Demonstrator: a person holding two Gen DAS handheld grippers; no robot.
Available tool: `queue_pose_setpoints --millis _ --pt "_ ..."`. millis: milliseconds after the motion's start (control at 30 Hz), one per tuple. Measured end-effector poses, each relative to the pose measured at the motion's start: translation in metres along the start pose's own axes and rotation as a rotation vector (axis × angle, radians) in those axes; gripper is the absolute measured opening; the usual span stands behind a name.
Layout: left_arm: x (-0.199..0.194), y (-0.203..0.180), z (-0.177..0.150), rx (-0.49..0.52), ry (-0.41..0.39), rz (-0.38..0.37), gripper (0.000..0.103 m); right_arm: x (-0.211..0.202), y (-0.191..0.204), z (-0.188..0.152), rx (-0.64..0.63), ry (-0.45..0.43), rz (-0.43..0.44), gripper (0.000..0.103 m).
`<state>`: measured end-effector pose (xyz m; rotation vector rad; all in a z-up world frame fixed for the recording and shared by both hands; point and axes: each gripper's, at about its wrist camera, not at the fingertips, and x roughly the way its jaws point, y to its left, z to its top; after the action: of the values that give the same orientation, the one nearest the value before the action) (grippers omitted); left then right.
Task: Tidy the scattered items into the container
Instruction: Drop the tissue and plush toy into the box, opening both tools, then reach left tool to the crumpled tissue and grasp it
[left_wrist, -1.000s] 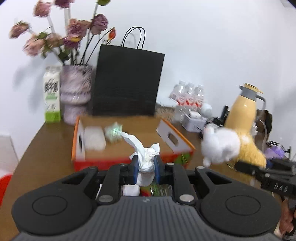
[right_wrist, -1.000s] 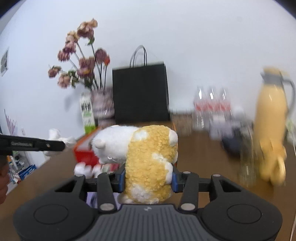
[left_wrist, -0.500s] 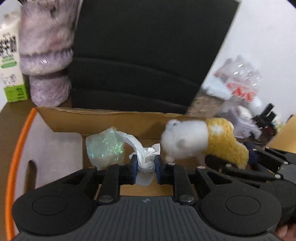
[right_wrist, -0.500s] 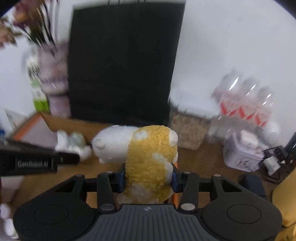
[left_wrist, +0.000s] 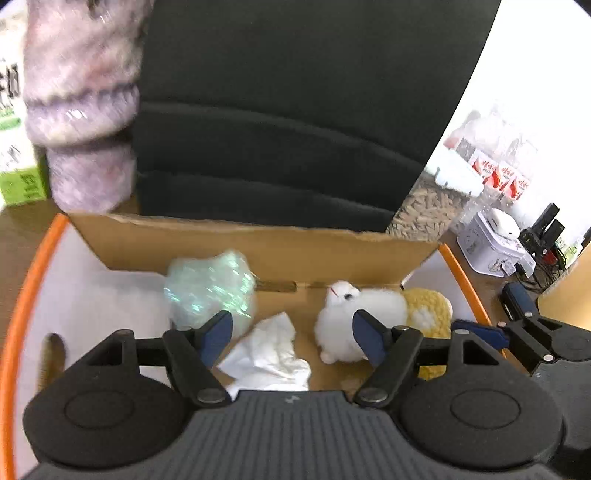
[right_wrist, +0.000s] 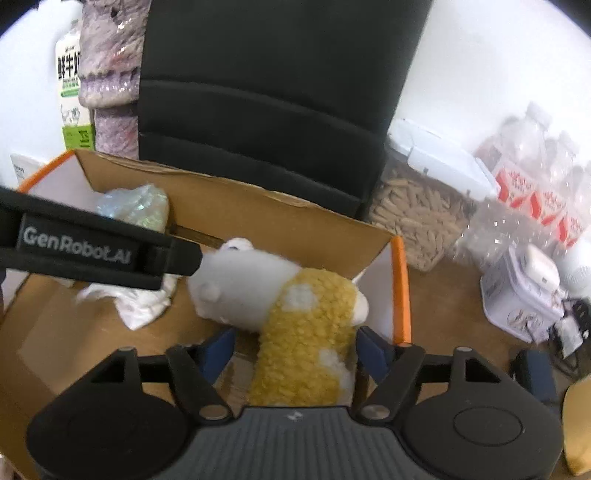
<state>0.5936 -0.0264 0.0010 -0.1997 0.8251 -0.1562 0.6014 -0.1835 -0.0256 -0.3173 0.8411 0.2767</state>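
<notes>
Over the cardboard box (left_wrist: 258, 254), both hand-held grippers tilt downward, jaws apart.

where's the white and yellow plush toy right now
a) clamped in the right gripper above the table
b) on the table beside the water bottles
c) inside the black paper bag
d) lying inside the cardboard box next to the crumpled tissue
d: the plush toy lies on the floor of the cardboard box, right of the crumpled tissue, and neither finger of the right gripper presses it.
</notes>
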Motion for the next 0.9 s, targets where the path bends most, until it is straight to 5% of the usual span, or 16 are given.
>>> queue_pose_setpoints --millis 267,467,633,900 --pt "-0.085 0.001 0.009 0.001 -0.071 0.064 0.077 -0.082 -0.014 -0.003 0.040 -0.155 -0.020 0.081" --pt "-0.156 -0.002 -0.010 0.027 -0.089 0.114 0.083 -0.153 -0.024 -0.007 0.057 -0.191 -0.010 0.087" --pt "-0.206 -0.004 -0.057 0.050 -0.135 0.150 0.092 -0.198 -0.034 -0.039 0.116 -0.198 0.046 0.091" --pt "-0.271 -0.003 -0.143 0.099 -0.184 0.055 0.096 -0.237 -0.024 -0.133 0.184 -0.188 0.134 0.091"
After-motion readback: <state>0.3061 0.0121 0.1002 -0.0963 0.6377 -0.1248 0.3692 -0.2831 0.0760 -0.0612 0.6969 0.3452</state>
